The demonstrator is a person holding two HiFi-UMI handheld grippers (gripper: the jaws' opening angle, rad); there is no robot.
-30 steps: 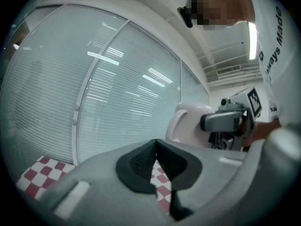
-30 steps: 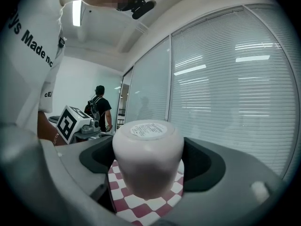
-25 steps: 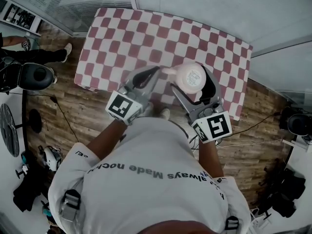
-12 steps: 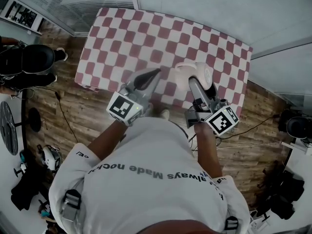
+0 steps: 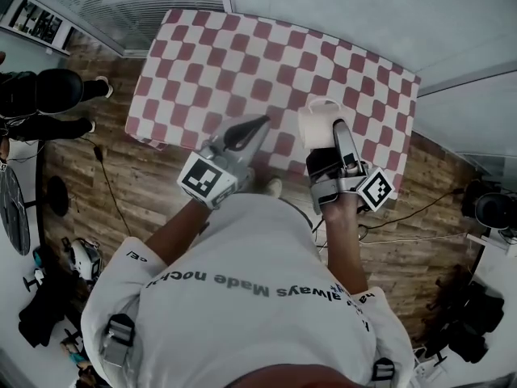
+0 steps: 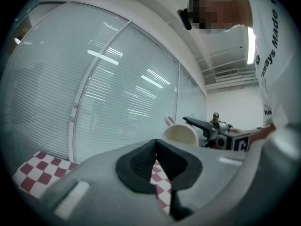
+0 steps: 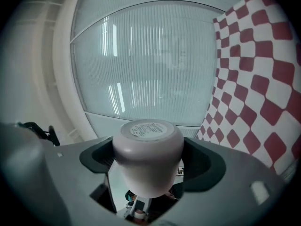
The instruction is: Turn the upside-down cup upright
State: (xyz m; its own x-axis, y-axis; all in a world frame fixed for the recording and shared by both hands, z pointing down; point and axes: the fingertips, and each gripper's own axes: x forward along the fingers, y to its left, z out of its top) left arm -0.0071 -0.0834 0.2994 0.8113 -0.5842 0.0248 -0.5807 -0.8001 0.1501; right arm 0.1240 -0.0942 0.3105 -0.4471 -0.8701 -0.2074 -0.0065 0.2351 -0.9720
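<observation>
The right tool (image 7: 148,160) is clamped on the pale cup (image 7: 147,140), with its dark pads pressing the cup's wall from both sides. In the right gripper view the cup's flat base faces the top of the frame. The base carries a round label (image 7: 146,129) whose print is too small to read, and the mouth is hidden there. The chequered bench (image 5: 242,63) stands along that view's right edge, so this tool is rolled onto its side and the cup lies sideways.

The left gripper view shows the cup's mouth turned toward the left tool (image 6: 156,161). The inside shows only as a pale surface, and the handle (image 6: 168,121) pokes out beyond the rim. That tool's own body hides whatever lies under the cup, and from the head view I cannot tell whether the cup touches the cloth.

The left tool, off to the left of the cup and apart from it, has its jaws pressed together. Beyond it, on the wooden floor (image 5: 121,184), a person (image 5: 48,103) in dark clothes is cut off by the frame.
</observation>
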